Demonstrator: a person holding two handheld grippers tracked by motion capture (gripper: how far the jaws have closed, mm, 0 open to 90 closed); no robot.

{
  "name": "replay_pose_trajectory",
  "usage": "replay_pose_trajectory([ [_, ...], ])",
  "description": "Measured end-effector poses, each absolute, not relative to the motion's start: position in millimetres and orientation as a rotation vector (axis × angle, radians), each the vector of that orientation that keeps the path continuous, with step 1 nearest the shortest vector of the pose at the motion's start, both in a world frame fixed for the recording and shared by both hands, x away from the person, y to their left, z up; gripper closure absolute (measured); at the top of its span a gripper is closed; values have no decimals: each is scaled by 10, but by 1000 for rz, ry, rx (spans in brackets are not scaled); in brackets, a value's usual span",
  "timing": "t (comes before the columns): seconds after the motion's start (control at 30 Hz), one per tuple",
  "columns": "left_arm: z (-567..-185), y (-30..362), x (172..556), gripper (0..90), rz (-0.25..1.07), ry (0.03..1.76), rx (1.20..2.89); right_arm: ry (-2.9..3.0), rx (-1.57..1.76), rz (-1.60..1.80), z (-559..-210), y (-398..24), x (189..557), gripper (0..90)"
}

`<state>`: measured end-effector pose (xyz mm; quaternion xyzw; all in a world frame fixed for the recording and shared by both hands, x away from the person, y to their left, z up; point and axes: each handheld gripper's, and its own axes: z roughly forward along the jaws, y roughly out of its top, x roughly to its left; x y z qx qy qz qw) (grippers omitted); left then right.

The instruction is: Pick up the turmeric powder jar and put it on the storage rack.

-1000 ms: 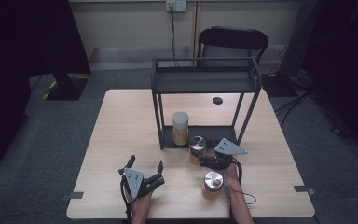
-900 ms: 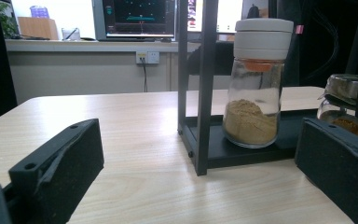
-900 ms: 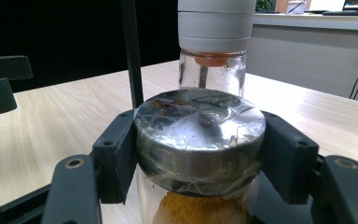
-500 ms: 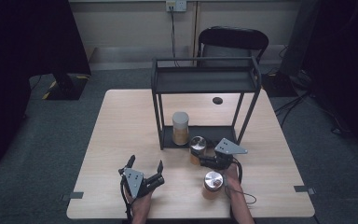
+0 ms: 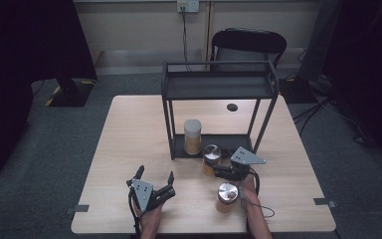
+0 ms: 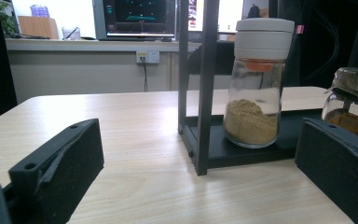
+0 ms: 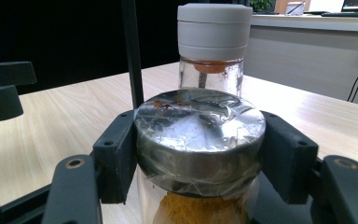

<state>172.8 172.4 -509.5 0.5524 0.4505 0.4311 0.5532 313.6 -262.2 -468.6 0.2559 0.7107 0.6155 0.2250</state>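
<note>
One camera overhead, one riding on each gripper.

From above my side of the table (image 5: 129, 129) I look forward and down on the whole top. My left gripper (image 5: 151, 191) camera sits low, facing the rack (image 6: 205, 84) nearby. My right gripper (image 5: 218, 168) camera presses close on a silver-lidded jar (image 7: 199, 135). All three share the white-capped jar (image 6: 257, 84).
</note>
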Motion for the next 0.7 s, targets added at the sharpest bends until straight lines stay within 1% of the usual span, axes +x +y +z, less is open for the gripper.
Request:
replay_pose_trajectory([
  [0.7, -5101, 1725, 1725, 6, 1020, 1062, 1303, 1949, 683, 1701, -4595, -2618, 3117, 347],
])
